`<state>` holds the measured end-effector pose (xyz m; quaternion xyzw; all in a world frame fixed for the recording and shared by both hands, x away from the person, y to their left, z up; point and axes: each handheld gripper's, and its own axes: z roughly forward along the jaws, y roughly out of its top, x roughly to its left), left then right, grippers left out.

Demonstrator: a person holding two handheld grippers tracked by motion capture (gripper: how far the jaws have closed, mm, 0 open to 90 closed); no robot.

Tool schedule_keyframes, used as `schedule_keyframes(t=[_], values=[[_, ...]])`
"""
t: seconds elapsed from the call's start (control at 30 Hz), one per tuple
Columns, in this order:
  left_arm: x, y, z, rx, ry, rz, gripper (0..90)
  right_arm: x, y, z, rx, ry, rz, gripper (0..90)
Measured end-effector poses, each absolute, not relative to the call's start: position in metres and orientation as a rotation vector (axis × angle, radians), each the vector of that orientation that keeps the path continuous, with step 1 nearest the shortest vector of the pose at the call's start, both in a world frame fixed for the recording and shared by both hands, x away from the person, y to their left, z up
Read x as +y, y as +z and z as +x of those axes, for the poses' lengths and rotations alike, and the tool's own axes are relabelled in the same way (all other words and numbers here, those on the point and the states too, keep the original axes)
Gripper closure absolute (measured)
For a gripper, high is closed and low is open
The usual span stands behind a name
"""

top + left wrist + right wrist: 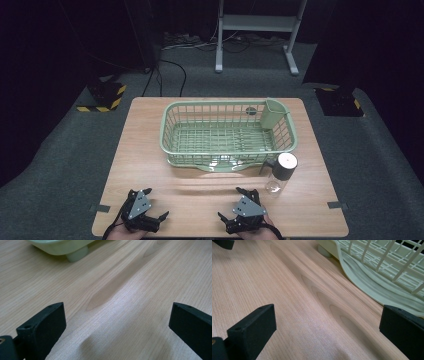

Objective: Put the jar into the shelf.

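High view, pale green lattice basket (227, 131), woodgrain table (150, 165), clear black-capped bottle (281, 172)

Grey carpet floor (60, 150), dark room

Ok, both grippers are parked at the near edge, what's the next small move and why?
Probably reach the right gripper forward and right toward the bottle. Its jaws stand open and empty, and the bottle stands upright on the table just outside the empty basket, nearest that hand.

One green basket (172, 131), one clear bottle (280, 174), one wooden table (190, 200), two claws: left claw (150, 206), right claw (234, 204)
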<state>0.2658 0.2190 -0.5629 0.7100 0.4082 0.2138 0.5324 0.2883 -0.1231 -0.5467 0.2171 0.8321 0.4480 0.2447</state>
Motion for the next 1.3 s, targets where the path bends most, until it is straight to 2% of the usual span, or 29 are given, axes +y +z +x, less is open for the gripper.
schedule_keyframes(t=[0.9,1.3], values=[[0.217,-0.564,0.266,0.972,0.514,1.721,1.5,-0.129,-0.545,0.287,2.222,1.299,0.620,0.0],[0.217,-0.564,0.266,0.967,0.511,1.725,1.5,-0.128,-0.533,0.279,2.180,1.330,0.604,0.0]])
